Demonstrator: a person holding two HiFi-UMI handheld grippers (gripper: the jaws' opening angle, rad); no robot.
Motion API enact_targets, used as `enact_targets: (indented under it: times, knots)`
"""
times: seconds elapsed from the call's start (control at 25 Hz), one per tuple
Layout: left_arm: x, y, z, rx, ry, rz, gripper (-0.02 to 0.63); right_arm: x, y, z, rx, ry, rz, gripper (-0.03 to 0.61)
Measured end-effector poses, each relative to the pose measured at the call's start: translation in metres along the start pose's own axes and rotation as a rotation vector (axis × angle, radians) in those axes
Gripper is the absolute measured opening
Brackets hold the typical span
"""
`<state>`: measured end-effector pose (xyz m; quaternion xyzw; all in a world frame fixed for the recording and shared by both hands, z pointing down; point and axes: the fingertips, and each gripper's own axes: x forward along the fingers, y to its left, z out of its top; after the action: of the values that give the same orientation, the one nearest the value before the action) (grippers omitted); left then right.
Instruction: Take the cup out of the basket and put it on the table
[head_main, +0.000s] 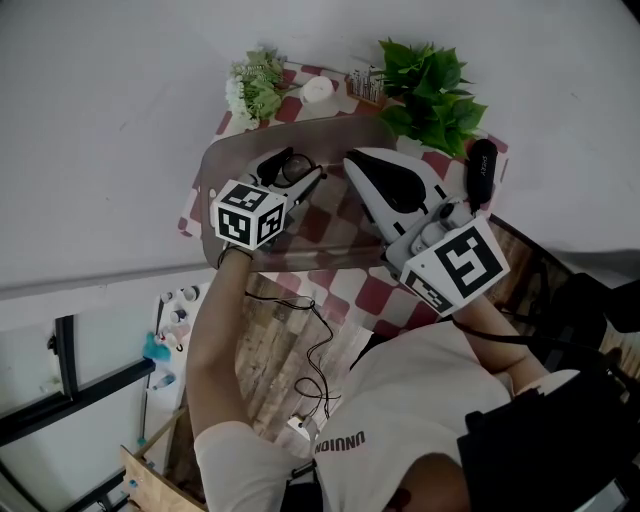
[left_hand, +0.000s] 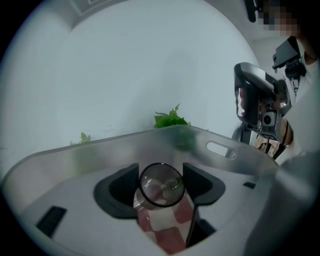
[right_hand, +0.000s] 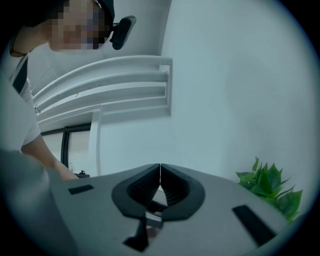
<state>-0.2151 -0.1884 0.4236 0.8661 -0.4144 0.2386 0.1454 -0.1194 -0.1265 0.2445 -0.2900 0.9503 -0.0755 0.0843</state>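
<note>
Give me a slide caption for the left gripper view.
Left gripper clamps the clear cup inside the translucent basket, checkered cloth showing beneath.

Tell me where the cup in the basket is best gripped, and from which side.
Grip the cup across its round wall just below the rim, coming from above, over the basket wall. Its mouth seems to face the left gripper and no handle shows, so two opposite sides seem the safest hold. The left gripper's jaws sit there now, one on each side.
</note>
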Motion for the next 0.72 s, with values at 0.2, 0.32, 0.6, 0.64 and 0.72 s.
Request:
enact_targets:
  times: [0.2, 0.32, 0.6, 0.64, 0.72]
  knots:
    - [-0.006, -0.008, 0.007, 0.026, -0.016, 0.003, 0.288, -0.003, 0.004, 0.001, -0.007, -0.001, 0.003, 0.018]
    - [-0.009, -0.012, 0.014, 0.030, -0.033, 0.002, 0.288, -0.004, 0.006, 0.003, -0.010, -0.003, 0.002, 0.018]
    - [-0.016, -0.021, 0.023, 0.060, -0.062, 0.009, 0.288, -0.009, 0.011, 0.005, -0.013, -0.008, 0.009, 0.018]
    - [-0.018, -0.022, 0.024, 0.063, -0.067, 0.011, 0.288, -0.009, 0.011, 0.006, -0.014, -0.008, 0.008, 0.018]
    - [-0.021, -0.024, 0.026, 0.067, -0.077, 0.014, 0.288, -0.010, 0.012, 0.006, -0.015, -0.009, 0.005, 0.018]
